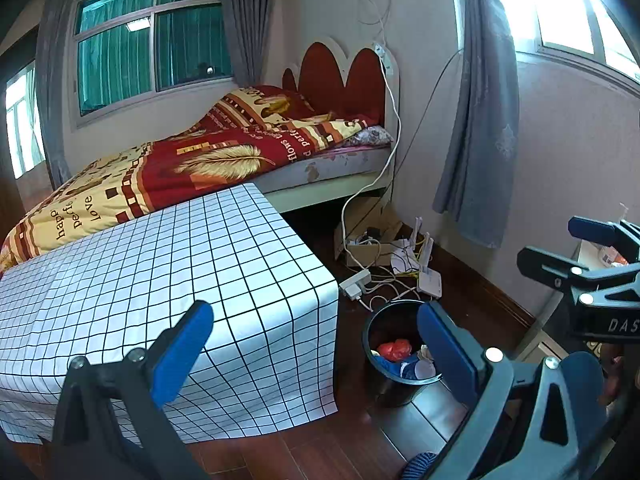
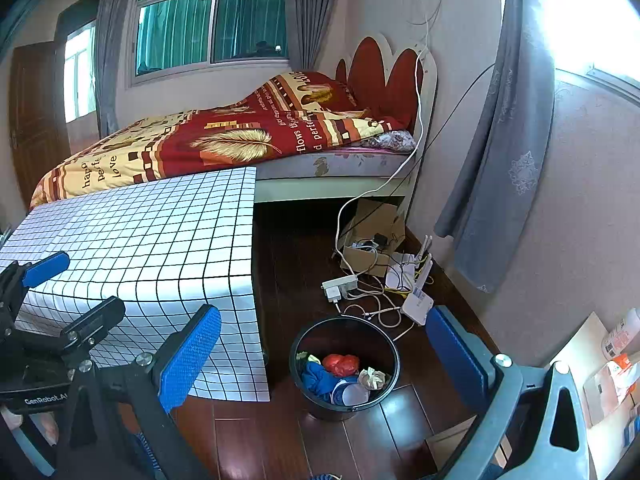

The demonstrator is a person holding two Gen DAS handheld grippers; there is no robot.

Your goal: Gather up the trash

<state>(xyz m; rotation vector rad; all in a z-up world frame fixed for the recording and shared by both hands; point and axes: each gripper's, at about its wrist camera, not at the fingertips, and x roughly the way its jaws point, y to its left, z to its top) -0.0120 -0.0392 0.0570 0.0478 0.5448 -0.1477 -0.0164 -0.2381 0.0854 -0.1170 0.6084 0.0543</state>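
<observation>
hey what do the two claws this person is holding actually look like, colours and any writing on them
Both match: the left claw and right claw have black angular frames with silver bolts, and flat fingers faced with textured blue pads. White lettering reads "GenRobot.AI" on the left one's body and a cropped "DAS" on the right one's.

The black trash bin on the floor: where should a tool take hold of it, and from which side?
Grip the black trash bin by its rim, coming from above. It stands upright with an open top and smooth round walls, probably too wide to clamp. Choose the rim part away from the checkered table.
</observation>
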